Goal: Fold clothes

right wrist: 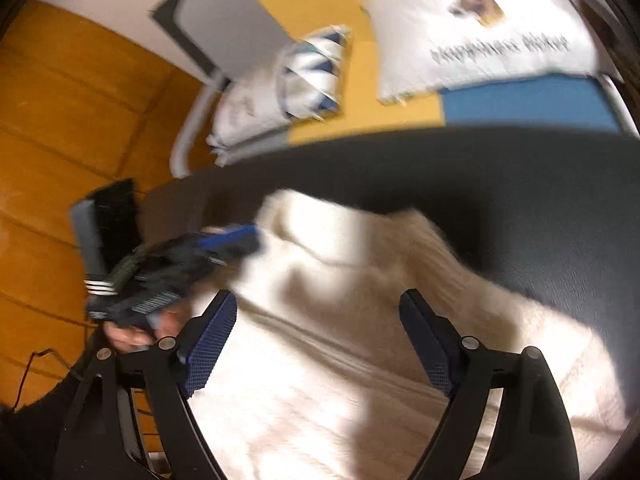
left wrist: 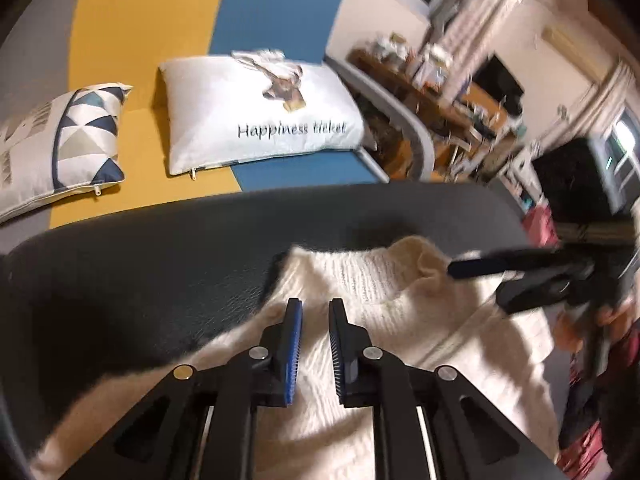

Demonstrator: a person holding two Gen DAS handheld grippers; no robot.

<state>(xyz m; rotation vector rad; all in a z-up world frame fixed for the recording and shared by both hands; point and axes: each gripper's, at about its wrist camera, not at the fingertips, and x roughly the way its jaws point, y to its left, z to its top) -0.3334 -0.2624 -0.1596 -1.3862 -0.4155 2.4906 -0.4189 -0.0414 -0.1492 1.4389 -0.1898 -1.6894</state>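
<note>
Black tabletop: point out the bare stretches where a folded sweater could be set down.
The black tabletop is bare left of the cream sweater, out to the near-left edge, and in a strip along the far edge beyond the collar. In the right wrist view, bare top shows right of the sweater too. The middle is crowded: sweater, left claw, right claw.

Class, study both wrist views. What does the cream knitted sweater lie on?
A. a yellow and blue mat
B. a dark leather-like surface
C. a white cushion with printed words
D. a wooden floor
B: the cream knitted sweater is spread on the dark leather-like surface, which shows around its top edge in both views.
</note>
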